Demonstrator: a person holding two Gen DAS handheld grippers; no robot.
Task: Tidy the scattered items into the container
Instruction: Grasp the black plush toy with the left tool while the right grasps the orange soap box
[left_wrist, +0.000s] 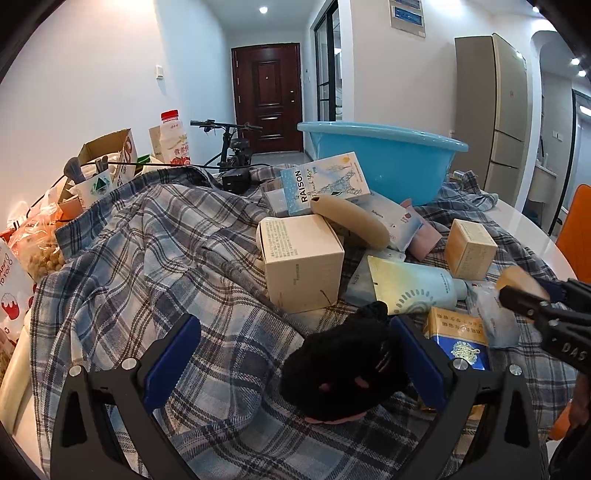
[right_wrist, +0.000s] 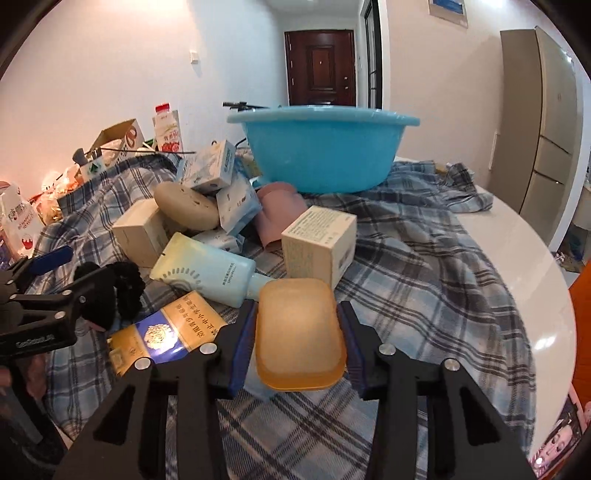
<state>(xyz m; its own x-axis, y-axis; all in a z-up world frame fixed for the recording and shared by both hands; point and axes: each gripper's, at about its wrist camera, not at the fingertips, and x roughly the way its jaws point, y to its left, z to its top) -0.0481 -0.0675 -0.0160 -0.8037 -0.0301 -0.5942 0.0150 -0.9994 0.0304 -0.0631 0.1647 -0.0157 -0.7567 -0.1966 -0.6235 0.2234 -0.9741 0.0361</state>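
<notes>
A blue plastic basin (right_wrist: 321, 147) stands at the back of the table on a plaid cloth (right_wrist: 406, 258). My right gripper (right_wrist: 297, 332) is shut on an amber translucent soap box (right_wrist: 301, 332), with a blue pad pressing each side. In the left wrist view the same soap box (left_wrist: 521, 282) shows at the far right. My left gripper (left_wrist: 295, 358) stands wide open around a black fuzzy item (left_wrist: 343, 369) that lies closer to its right finger. Between grippers and basin lie cream boxes (right_wrist: 321, 243), a pale blue tube (right_wrist: 207, 269), a blue and gold pack (right_wrist: 166, 328) and a RAISON box (left_wrist: 325, 184).
At the left edge stand a milk bottle (left_wrist: 173, 140), an open cardboard box (left_wrist: 110, 151) and snack bags (left_wrist: 37, 243). The white table rim (right_wrist: 535, 280) curves round on the right. An orange chair (left_wrist: 576, 229) stands beyond it.
</notes>
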